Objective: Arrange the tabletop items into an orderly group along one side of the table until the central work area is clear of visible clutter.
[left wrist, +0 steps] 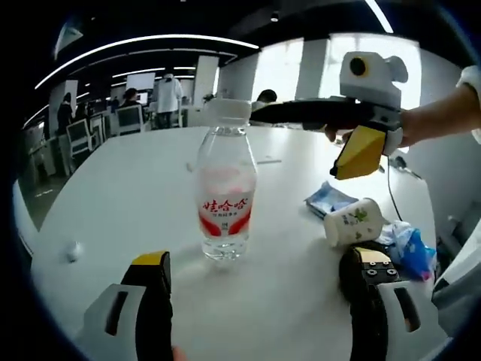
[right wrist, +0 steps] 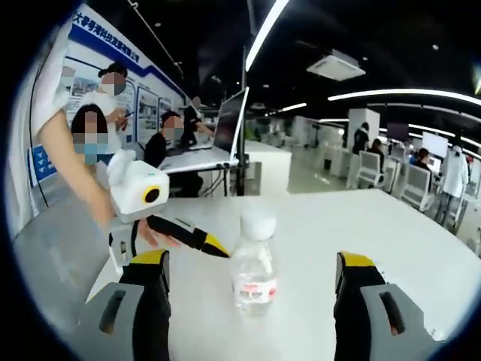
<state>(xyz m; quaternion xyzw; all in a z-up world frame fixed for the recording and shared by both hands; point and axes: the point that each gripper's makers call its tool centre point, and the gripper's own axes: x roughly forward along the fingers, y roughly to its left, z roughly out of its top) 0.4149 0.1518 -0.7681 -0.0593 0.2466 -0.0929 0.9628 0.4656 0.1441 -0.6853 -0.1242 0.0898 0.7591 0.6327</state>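
Clear plastic bottle [left wrist: 225, 192] stands upright mid-desk [left wrist: 128, 195], nearly empty so I judge it light, tippy, slick. I'd grip the labelled middle. Both claws [left wrist: 259, 289] [right wrist: 252, 282] wide, holding nothing.

The blue packet [left wrist: 328, 200] is being partly hidden by the white jar [left wrist: 353, 221], its print being blurred.
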